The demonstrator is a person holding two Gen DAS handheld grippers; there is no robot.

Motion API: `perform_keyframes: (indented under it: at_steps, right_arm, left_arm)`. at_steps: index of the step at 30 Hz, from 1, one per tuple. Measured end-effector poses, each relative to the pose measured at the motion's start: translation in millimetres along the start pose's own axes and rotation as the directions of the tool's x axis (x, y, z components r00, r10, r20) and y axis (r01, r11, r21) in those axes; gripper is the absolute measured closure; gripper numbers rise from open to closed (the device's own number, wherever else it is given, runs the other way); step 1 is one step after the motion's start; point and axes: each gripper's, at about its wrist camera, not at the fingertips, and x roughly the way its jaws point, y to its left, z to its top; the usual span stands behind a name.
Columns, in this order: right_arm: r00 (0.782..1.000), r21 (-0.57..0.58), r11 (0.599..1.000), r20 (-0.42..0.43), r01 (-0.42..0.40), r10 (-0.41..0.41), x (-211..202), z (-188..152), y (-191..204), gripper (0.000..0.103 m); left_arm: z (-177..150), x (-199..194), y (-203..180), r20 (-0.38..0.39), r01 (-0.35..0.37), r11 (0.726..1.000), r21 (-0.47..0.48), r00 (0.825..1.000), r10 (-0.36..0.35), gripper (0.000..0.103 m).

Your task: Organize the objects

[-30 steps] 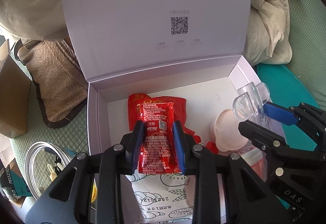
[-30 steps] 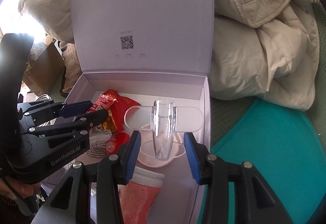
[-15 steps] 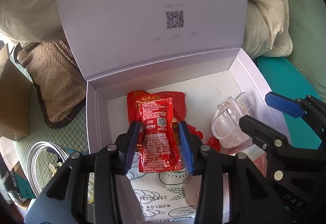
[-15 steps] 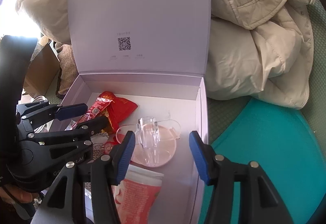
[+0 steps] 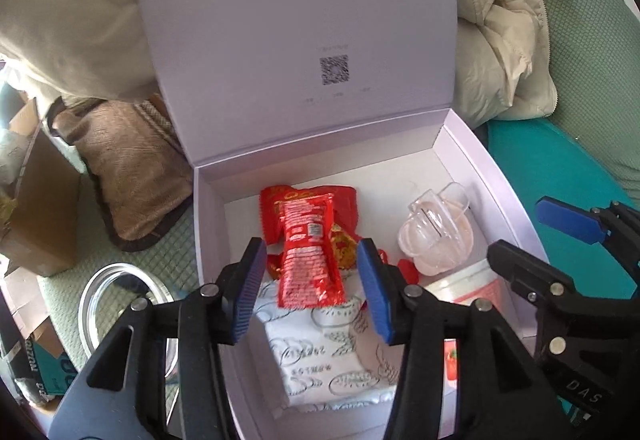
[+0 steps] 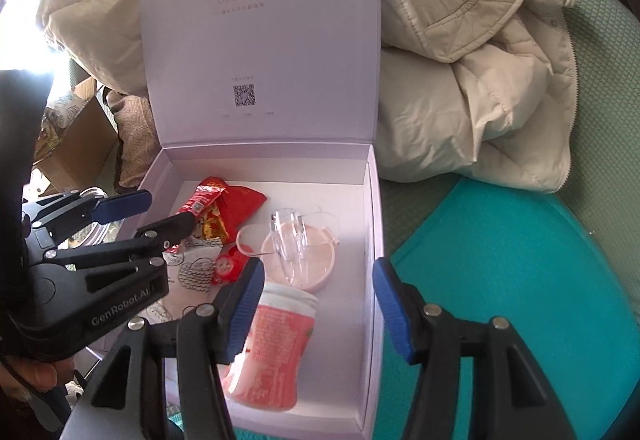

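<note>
An open pale lilac box (image 5: 500,175) (image 6: 370,207) holds the items. A red ketchup sachet (image 5: 308,252) lies on a red snack bag (image 5: 344,199) and a white printed packet (image 5: 332,352). My left gripper (image 5: 312,290) is open just above and behind the sachet, touching nothing. A clear plastic piece (image 6: 290,240) rests on a pink round lid (image 6: 316,260). A pink-labelled jar (image 6: 276,344) lies on its side in the box. My right gripper (image 6: 320,310) is open and empty over the box's front right.
The box lid (image 6: 260,39) stands upright at the back. A cream padded jacket (image 6: 480,79) lies to the right on a teal mat (image 6: 500,280). A brown cushion (image 5: 132,167), a cardboard box (image 5: 40,207) and a metal ring (image 5: 116,304) lie left of the box.
My left gripper opened and let the ketchup sachet drop into the box, then drew back. My right gripper released the clear plastic piece onto the pink lid and pulled back and up.
</note>
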Motion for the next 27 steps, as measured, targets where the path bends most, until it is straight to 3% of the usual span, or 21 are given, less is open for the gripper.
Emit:
perform_keyframes:
  at_steps: [4,11,17,24,27]
  right_arm:
    - [1.0,0.005,1.0,0.019,0.017,-0.017,-14.2,-0.9,2.1,0.044]
    - [0.992,0.019,1.0,0.124,0.009,-0.012,-61.3,-1.0,5.8,0.04]
    - [0.979,0.009,1.0,0.203,0.027,-0.028,-112.1,0.1,18.0,0.034]
    - [0.97,-0.023,0.997,0.237,0.068,-0.061,-158.6,-11.4,42.8,0.032]
    - [0.967,-0.034,0.997,0.249,0.069,-0.058,-174.1,-19.8,51.2,0.031]
  left_arm:
    - [-1.1,-22.5,-2.9,0.056,-0.023,0.999,0.027,0.998,0.022,0.044]
    - [8.6,-48.2,16.4,0.155,-0.03,1.0,0.002,0.987,0.03,0.043]
    - [-7.2,-109.9,26.1,0.22,-0.087,0.996,-0.018,0.971,0.089,0.042]
    - [-21.5,-157.6,29.9,0.286,-0.119,0.993,-0.009,0.951,0.117,0.035]
    - [-29.4,-168.7,33.1,0.288,-0.102,0.995,-0.008,0.952,0.1,0.03]
